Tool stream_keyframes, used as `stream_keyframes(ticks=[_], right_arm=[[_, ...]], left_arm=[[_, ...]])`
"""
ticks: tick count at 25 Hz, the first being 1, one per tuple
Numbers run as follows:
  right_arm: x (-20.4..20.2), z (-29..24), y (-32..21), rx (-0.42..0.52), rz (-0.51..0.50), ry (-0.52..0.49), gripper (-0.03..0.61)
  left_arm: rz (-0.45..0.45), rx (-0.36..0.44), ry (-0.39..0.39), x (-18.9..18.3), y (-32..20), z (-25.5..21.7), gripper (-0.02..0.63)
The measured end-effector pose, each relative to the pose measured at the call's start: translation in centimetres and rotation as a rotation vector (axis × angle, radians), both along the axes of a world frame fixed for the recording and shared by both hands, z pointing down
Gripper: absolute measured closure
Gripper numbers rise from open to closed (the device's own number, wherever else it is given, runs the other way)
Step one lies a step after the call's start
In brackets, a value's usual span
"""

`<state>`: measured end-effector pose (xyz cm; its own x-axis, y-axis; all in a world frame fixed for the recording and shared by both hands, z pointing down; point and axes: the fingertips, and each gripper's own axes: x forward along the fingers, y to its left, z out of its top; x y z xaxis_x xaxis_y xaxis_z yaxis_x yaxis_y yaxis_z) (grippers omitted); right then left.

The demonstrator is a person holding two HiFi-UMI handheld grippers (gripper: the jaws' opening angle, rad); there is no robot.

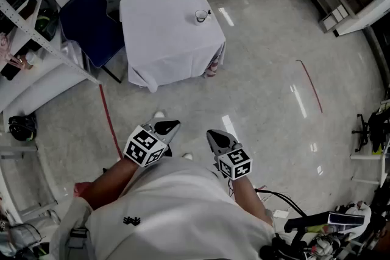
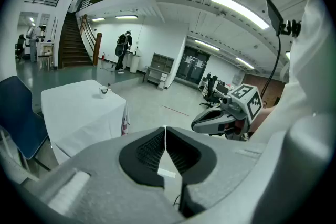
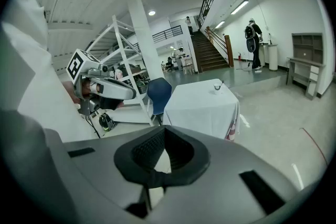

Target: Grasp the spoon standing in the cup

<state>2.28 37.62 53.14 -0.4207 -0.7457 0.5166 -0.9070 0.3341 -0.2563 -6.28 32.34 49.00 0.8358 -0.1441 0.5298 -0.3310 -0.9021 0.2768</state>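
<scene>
A small cup (image 1: 201, 15) with a spoon (image 1: 208, 11) standing in it sits near the far right corner of a table draped in white cloth (image 1: 164, 33). Both grippers are held close to the person's body, far short of the table. In the head view my left gripper (image 1: 175, 125) and right gripper (image 1: 210, 133) point toward the table, both shut and empty. The left gripper view shows its jaws meeting at the tips (image 2: 165, 129), with the cup (image 2: 103, 91) far off. In the right gripper view the jaws (image 3: 164, 129) are closed too, and the cup (image 3: 217, 86) is distant.
A blue chair (image 1: 91, 24) stands at the table's left side. White shelving (image 1: 36, 39) runs along the left. Red tape lines (image 1: 111, 119) mark the glossy floor. Cables and gear (image 1: 329, 228) lie at the lower right. Stairs (image 2: 71, 44) and a person (image 2: 124, 50) are far behind.
</scene>
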Motion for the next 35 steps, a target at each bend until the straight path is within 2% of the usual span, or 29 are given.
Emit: stream_keyframes(ticks=[11, 15, 19, 22, 27, 32, 35], right_arm=[[-0.7, 0.2, -19.0, -0.031, 0.057, 0.054, 0.572], [-0.6, 0.3, -25.7, -0.029, 0.14, 0.036, 0.571], [0.1, -0.3, -30.3, -0.029, 0.185, 0.068, 0.567], [2.0, -0.7, -33.0, -0.039, 0.214, 0.066, 0.522], [6.7, 0.5, -38.8, -0.051, 0.27, 0.03, 0.509], [12.1, 2.3, -46.2, -0.052, 0.293, -0.018, 0.489], [15.5, 3.5, -51.0, -0.062, 0.273, -0.02, 0.479]], left_arm=[[0.051, 0.02, 0.063, -0.8, -20.3, -1.2, 0.597], [0.092, 0.018, 0.064, -2.1, -26.7, -0.4, 0.597], [0.099, 0.004, 0.074, -2.6, -31.4, -0.1, 0.597], [0.084, -0.017, 0.094, -1.6, -33.6, -0.6, 0.597], [0.035, -0.024, 0.09, -0.5, -37.5, -0.6, 0.597], [-0.062, 0.0, 0.051, 0.6, -43.1, -0.8, 0.597], [-0.134, 0.024, 0.039, 2.3, -46.6, -2.2, 0.597]])
